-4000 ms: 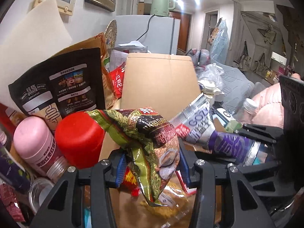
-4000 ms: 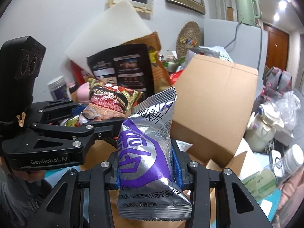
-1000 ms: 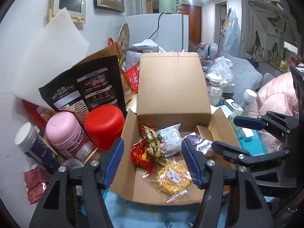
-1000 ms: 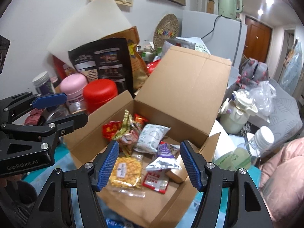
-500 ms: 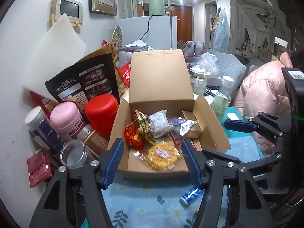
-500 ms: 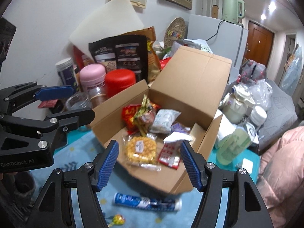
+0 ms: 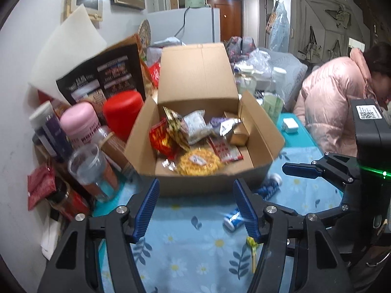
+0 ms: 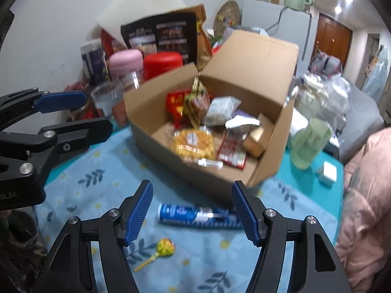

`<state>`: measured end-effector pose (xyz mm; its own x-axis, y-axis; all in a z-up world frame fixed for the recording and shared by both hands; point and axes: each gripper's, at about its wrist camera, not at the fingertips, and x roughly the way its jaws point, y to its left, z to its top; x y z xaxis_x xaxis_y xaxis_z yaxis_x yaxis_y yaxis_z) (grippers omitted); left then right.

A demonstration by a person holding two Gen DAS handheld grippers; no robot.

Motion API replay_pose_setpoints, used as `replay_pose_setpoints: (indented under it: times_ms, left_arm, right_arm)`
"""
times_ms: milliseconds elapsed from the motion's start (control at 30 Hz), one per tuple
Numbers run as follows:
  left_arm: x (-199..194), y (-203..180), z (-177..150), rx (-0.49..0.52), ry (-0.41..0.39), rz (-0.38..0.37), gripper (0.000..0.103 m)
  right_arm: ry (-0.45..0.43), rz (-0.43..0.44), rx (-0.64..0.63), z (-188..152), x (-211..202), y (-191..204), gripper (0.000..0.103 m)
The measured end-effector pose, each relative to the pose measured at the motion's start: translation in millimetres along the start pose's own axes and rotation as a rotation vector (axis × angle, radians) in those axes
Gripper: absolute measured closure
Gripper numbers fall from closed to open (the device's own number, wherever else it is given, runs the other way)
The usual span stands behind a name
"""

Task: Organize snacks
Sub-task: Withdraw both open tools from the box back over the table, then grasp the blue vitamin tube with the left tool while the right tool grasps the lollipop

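An open cardboard box (image 7: 200, 183) (image 8: 156, 144) stands on the blue floral tablecloth and holds several snack packs: a red pack (image 7: 161, 140), a green-brown pack (image 7: 174, 125), a white pack (image 7: 196, 125), a silver-purple pack (image 7: 226, 124) and a clear bag of yellow snacks (image 8: 193, 142). A blue tube of biscuits (image 8: 198, 216) (image 7: 265, 189) and a yellow lollipop (image 8: 165, 246) (image 7: 251, 243) lie on the cloth in front of the box. My left gripper (image 7: 195, 210) and my right gripper (image 8: 191, 212) are open and empty, both short of the box.
Left of the box stand a red canister (image 7: 122, 112), a pink bottle (image 7: 78, 122), a dark jar, a clear cup (image 7: 85, 166) and a black snack bag (image 7: 102, 78). A green bottle (image 8: 309, 142) and a white charger (image 8: 328, 172) are on the right. A person in a pink jacket (image 7: 334, 112) is at the right.
Both grippers let go of their snack packs into the box, opened, and have pulled back from it. The blue tube and lollipop have come into view.
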<state>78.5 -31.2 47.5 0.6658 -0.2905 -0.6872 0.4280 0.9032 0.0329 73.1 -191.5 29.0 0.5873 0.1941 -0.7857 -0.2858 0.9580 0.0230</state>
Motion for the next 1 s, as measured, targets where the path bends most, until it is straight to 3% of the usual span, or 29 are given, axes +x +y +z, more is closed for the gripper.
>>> replay_pose_setpoints:
  times_ms: [333,633,800,933,1000]
  left_arm:
    - [20,-4,-33,-0.001,0.076,-0.025,0.041]
    - [46,-6,-53,-0.021,0.159,-0.057,0.041]
    - [61,-4,-59,-0.039,0.199,-0.062,0.041]
    - [73,-4,-60,-0.048,0.229,-0.064,0.041]
    - [79,-5,-59,-0.055,0.240,-0.075,0.041]
  right_arm:
    - [0.096,0.018,0.061,-44,26,1,0.036]
    - [0.193,0.069,0.054,-63,53,6,0.036]
    - [0.258,0.109,0.023,-68,70,10,0.046]
    - [0.253,0.118,0.000,-66,73,9,0.051]
    - [0.245,0.120,-0.002,-66,73,7,0.063]
